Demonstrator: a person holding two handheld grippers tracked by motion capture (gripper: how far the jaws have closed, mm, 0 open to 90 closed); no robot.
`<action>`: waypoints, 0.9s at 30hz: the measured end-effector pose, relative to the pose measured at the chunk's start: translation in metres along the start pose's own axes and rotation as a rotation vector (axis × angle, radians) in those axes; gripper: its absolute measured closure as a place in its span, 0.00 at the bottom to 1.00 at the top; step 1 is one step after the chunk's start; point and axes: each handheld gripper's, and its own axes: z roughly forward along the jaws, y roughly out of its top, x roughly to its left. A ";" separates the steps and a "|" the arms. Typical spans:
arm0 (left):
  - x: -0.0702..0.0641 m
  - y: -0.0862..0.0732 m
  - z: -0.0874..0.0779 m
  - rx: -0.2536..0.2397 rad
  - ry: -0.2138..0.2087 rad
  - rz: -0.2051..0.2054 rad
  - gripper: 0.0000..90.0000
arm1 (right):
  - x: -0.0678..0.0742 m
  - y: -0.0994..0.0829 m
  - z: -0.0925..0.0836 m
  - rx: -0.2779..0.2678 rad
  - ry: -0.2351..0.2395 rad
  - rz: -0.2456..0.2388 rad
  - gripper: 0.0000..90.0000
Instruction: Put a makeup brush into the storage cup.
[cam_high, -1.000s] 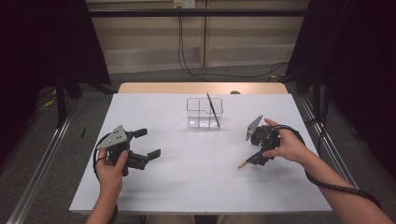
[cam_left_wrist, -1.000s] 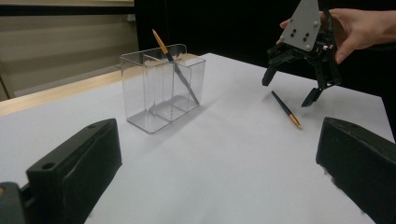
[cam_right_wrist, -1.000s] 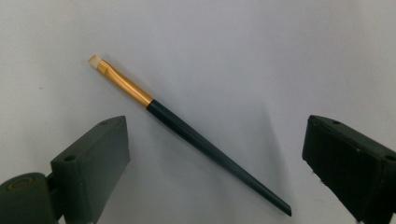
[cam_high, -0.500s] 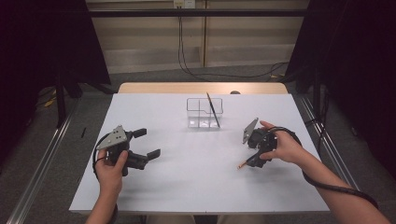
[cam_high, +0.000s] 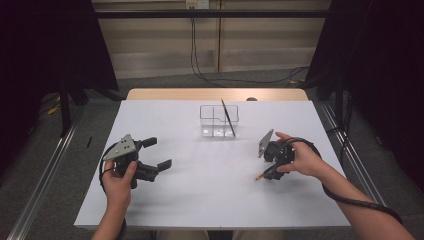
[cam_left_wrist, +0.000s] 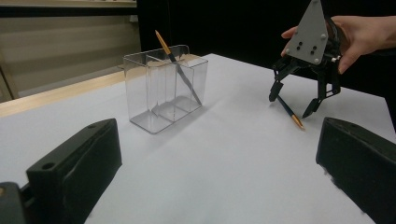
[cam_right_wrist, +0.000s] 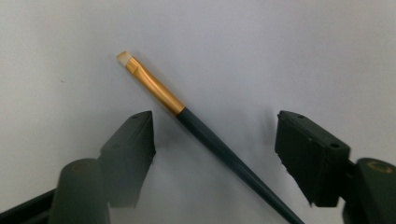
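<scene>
A dark-handled brush (cam_right_wrist: 205, 133) with a gold ferrule and a pale tip lies flat on the white table (cam_high: 210, 200). My right gripper (cam_right_wrist: 215, 128) points down over it. Its jaws have just been closing and stand on either side of the handle without touching it. From above, the right gripper (cam_high: 270, 171) and the brush (cam_high: 260, 175) sit right of centre. A second brush (cam_high: 228, 118) leans in a clear divided box (cam_high: 212, 121) at the middle back. At the left, my left gripper (cam_high: 157, 152) is held open with nothing between its fingers.
In the left gripper view the clear box (cam_left_wrist: 164, 88) stands ahead, with the right gripper (cam_left_wrist: 292, 103) farther off to the right. A wooden strip (cam_high: 215, 94) borders the table's far edge. Black cables trail from both grippers.
The right gripper has shifted slightly left and down over the brush, and its jaws stand closer together. The left hand has stayed where it was.
</scene>
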 end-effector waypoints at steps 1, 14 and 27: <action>0.000 0.000 0.000 0.000 -0.001 0.000 0.00 | 0.001 0.000 0.000 0.010 0.003 0.003 0.36; 0.000 0.000 0.001 0.001 -0.003 0.002 0.00 | 0.005 0.004 -0.001 0.042 0.043 -0.035 0.57; 0.000 -0.001 0.002 0.005 -0.002 0.002 0.00 | 0.006 0.007 -0.001 0.060 0.071 -0.041 0.70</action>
